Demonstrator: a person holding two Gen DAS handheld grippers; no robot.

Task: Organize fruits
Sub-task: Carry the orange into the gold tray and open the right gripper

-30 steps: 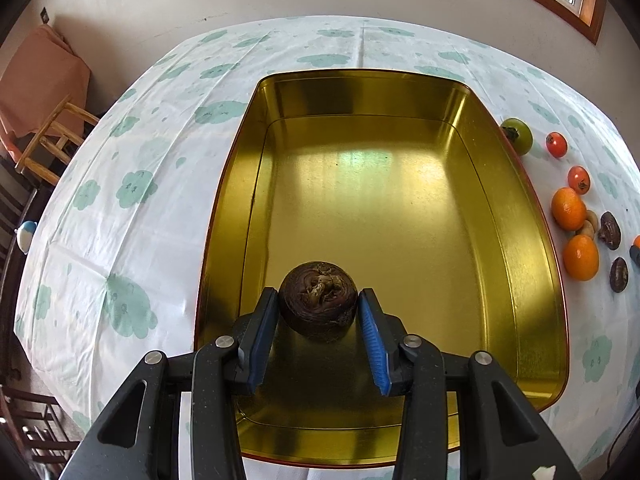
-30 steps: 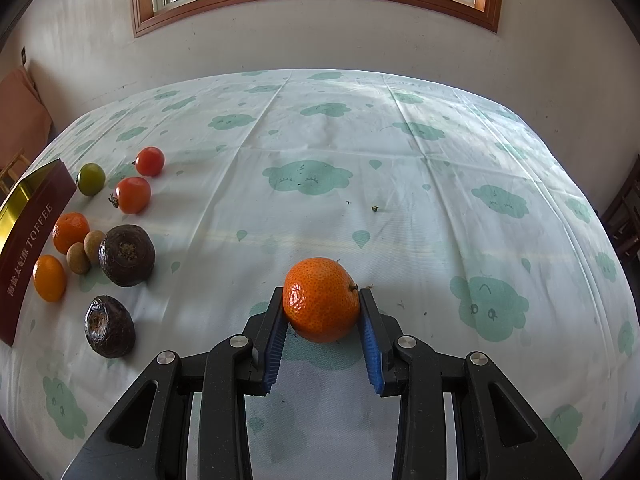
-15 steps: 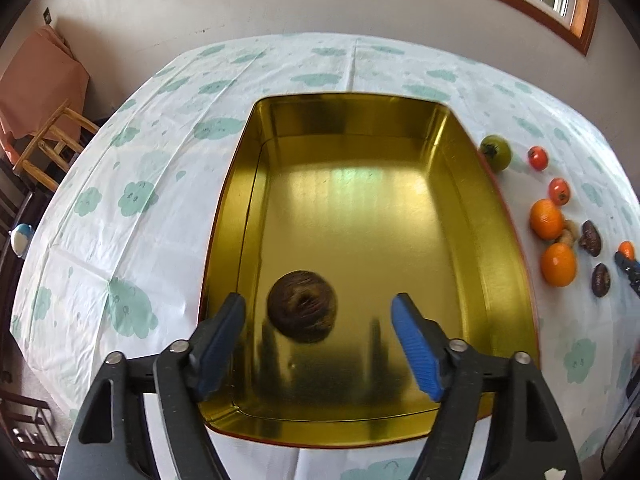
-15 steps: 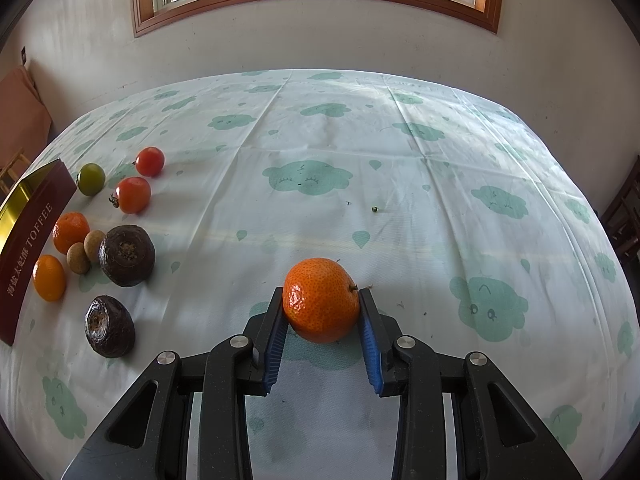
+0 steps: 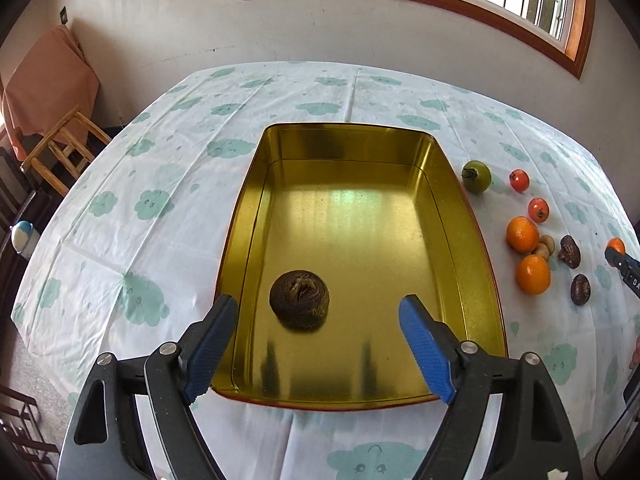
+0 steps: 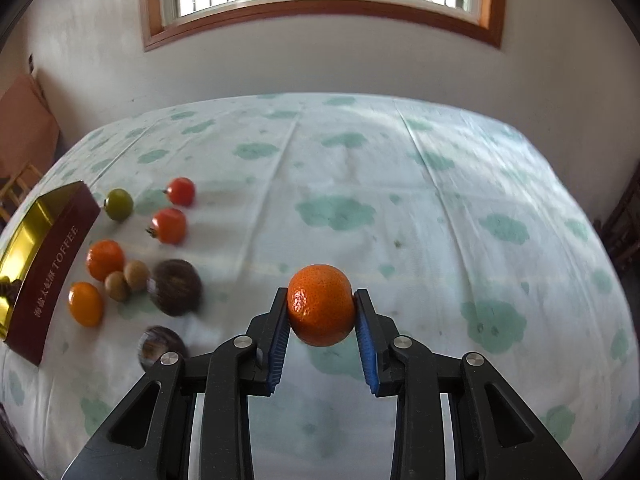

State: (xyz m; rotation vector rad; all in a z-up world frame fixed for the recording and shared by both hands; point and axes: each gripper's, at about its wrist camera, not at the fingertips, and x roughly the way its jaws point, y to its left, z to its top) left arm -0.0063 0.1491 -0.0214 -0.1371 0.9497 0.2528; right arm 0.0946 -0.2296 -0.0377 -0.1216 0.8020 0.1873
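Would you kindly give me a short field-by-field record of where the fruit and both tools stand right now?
tin: gold tin open on the table
in tin: one dark wrinkled fruit
left tool: left tool open, jaws just opened, clear of the fruit
right tool: right tool shut on an orange
loose fruit: green tomato and others lie beside the tin

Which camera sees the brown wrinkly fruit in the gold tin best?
The left wrist view: the brown fruit lies whole on the tin's floor. The right wrist view shows only a dark sliver of it at the edge.
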